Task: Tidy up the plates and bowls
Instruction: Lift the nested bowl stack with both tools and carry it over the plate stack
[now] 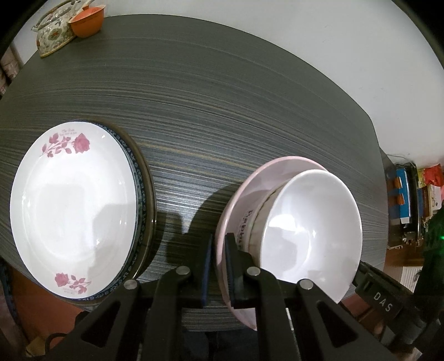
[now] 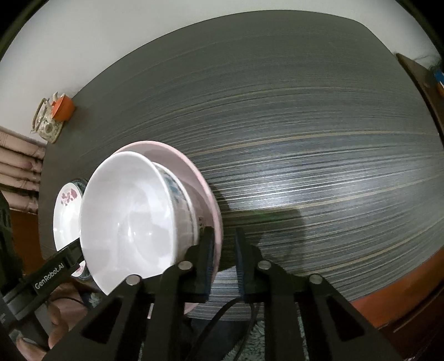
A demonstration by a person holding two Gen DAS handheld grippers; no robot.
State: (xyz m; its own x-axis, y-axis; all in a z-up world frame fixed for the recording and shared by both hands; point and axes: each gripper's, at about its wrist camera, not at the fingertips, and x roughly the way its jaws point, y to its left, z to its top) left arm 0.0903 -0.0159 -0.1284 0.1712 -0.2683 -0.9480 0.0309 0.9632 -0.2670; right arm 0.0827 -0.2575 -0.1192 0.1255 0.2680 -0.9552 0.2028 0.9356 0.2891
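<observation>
A pink plate (image 1: 266, 177) lies on the dark striped table (image 1: 222, 111) and carries two nested bowls. The upper is a plain white bowl (image 1: 305, 222); the lower is a lettered bowl (image 1: 245, 225). My left gripper (image 1: 219, 241) is shut on the plate's left rim. In the right wrist view the same pink plate (image 2: 180, 158) and white bowl (image 2: 125, 208) sit at the left, and my right gripper (image 2: 224, 236) is shut on the plate's right rim. A rose-patterned plate (image 1: 75, 200) tops a stack with a blue-rimmed plate (image 1: 138, 194) under it.
A floral teapot (image 1: 52, 33) and an orange cup (image 1: 87, 22) stand at the table's far left corner. Boxes and clutter (image 1: 410, 194) lie beyond the right edge. A hand (image 2: 55, 319) holds the left gripper's body at lower left.
</observation>
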